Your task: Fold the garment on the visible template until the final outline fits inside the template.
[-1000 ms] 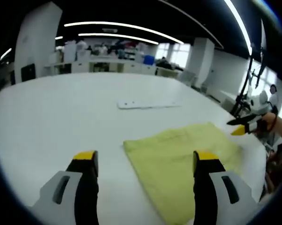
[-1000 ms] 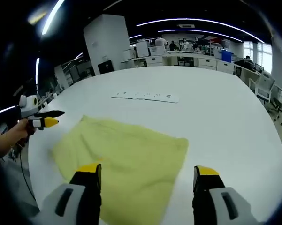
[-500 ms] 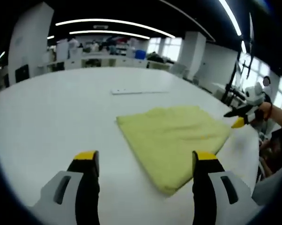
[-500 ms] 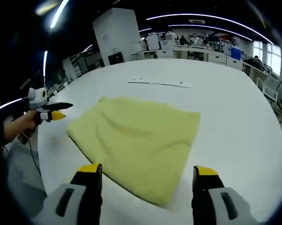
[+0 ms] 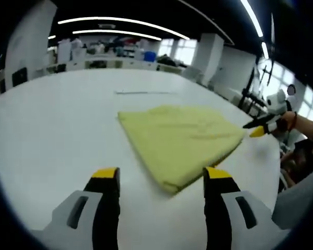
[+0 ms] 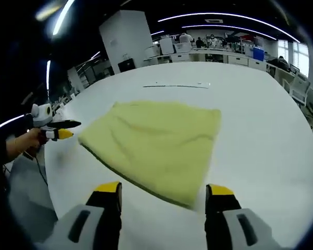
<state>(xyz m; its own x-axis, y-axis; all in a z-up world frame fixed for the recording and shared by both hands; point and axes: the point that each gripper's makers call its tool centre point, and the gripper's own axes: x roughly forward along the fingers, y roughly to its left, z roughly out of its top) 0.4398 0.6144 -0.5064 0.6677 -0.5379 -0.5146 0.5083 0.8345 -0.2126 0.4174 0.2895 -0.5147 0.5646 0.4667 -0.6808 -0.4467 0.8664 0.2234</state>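
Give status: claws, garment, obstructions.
Left claw open, empty. Right claw open, empty. Yellow garment folded flat on white table, ungripped. Nothing in the way.

A big white table (image 5: 47,130) holds a folded yellow cloth (image 5: 179,138) and a thin white strip (image 6: 177,86) farther back.

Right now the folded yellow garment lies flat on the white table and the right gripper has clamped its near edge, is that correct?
Not quite. The yellow garment does lie folded flat on the white table, but the right gripper is not clamped on it. In the right gripper view its jaws stand open, short of the garment's near edge and holding nothing.
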